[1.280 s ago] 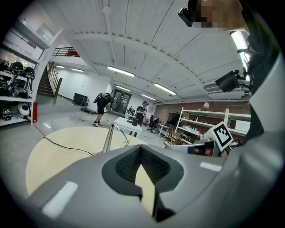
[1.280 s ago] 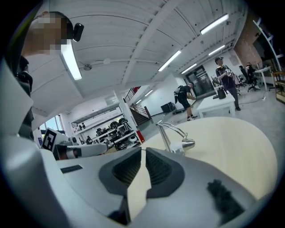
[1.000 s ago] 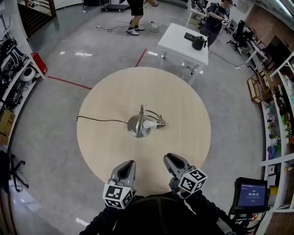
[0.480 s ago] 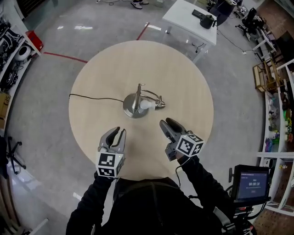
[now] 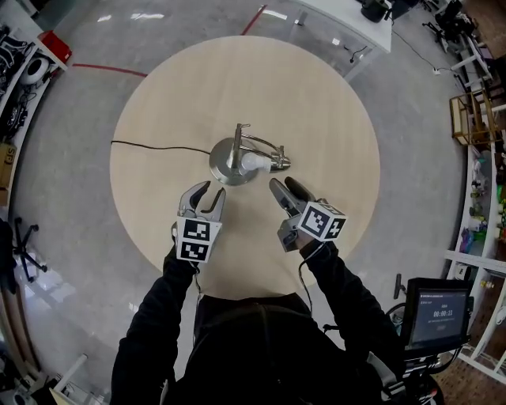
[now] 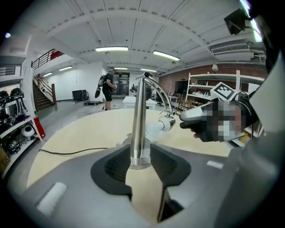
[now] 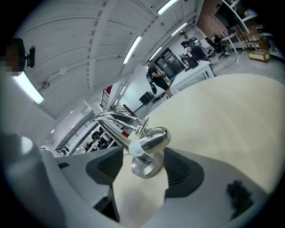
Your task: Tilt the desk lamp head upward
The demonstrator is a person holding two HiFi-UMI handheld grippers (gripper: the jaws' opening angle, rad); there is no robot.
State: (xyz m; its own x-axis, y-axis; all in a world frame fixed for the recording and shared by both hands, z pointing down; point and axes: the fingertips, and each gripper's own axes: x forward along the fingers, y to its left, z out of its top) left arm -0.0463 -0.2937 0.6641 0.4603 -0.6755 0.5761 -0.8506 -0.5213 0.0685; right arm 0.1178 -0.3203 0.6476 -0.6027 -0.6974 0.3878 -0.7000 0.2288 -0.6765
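Observation:
A chrome desk lamp stands mid-table on its round base [image 5: 228, 163], with an upright pole [image 6: 139, 116]. Its head [image 5: 269, 163] hangs low to the right and holds a white bulb [image 5: 251, 164]. A black cord [image 5: 156, 146] runs off to the left. My left gripper [image 5: 205, 196] is open just short of the base, the pole framed ahead between its jaws [image 6: 141, 165]. My right gripper [image 5: 286, 190] is open just below the lamp head [image 7: 152, 140], which lies ahead of its jaws [image 7: 140, 174]. Both pairs of jaws have just been opening, and neither touches anything.
The round wooden table [image 5: 316, 103] stands on a grey floor with red tape lines. A white table [image 5: 348, 12] is beyond it, shelving [image 5: 482, 158] stands at the right, and a small screen [image 5: 435, 312] is near my right elbow. A person [image 6: 108, 89] stands far off.
Both grippers moved forward and down over the table toward the lamp. Their jaws went from shut to open. The lamp has not moved.

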